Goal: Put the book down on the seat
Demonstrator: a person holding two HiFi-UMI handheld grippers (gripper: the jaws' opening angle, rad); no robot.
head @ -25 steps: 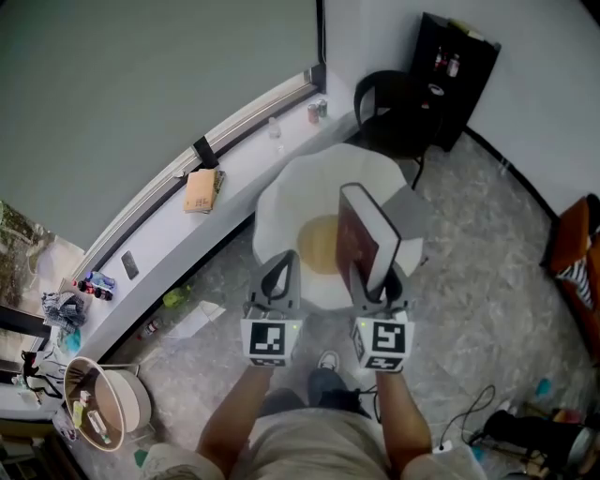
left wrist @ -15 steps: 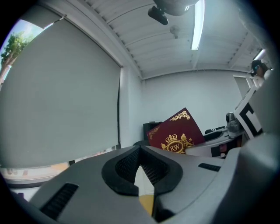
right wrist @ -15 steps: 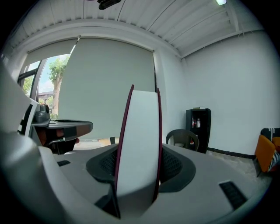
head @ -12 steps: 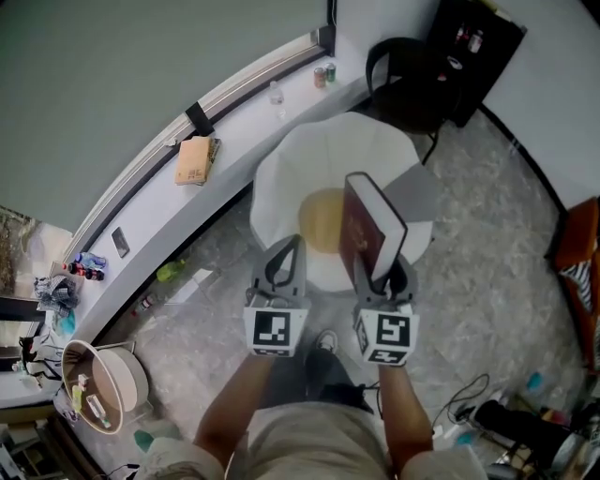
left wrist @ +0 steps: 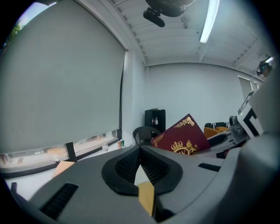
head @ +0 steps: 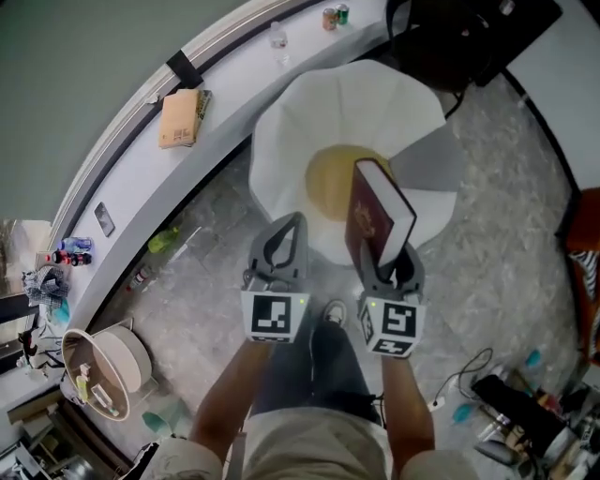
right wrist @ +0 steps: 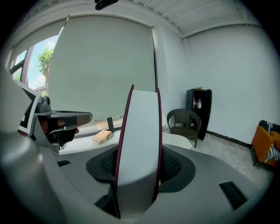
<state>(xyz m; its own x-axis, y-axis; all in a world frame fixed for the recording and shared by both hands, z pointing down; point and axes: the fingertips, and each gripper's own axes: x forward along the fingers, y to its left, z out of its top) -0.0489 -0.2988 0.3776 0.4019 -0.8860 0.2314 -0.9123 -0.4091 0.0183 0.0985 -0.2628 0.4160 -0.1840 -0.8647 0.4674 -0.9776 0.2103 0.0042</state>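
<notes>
A dark red hardback book point(head: 373, 221) with gold ornament stands upright on edge, with my right gripper point(head: 382, 255) shut on its lower end. In the right gripper view the book's white page edge point(right wrist: 139, 140) fills the gap between the jaws. It hangs above the near part of a white, petal-shaped round seat point(head: 314, 112) that has a yellow cushion point(head: 328, 178) in its middle. My left gripper point(head: 287, 225) is beside it to the left, shut with nothing in it, over the seat's front edge. The left gripper view shows the book's cover point(left wrist: 183, 138) to its right.
A white window ledge curves along the left, with a tan book point(head: 178, 117), a bottle point(head: 277, 36) and cans point(head: 336, 15) on it. A dark wicker chair point(head: 427, 33) and a black shelf point(head: 525, 23) stand beyond the seat. A round bin point(head: 103, 375) sits low left; cables point(head: 469, 375) lie low right.
The view has moved forward: the white seat now lies closer and larger under the grippers. The book stays upright in the right gripper's hold, and the left gripper keeps its place beside it.
</notes>
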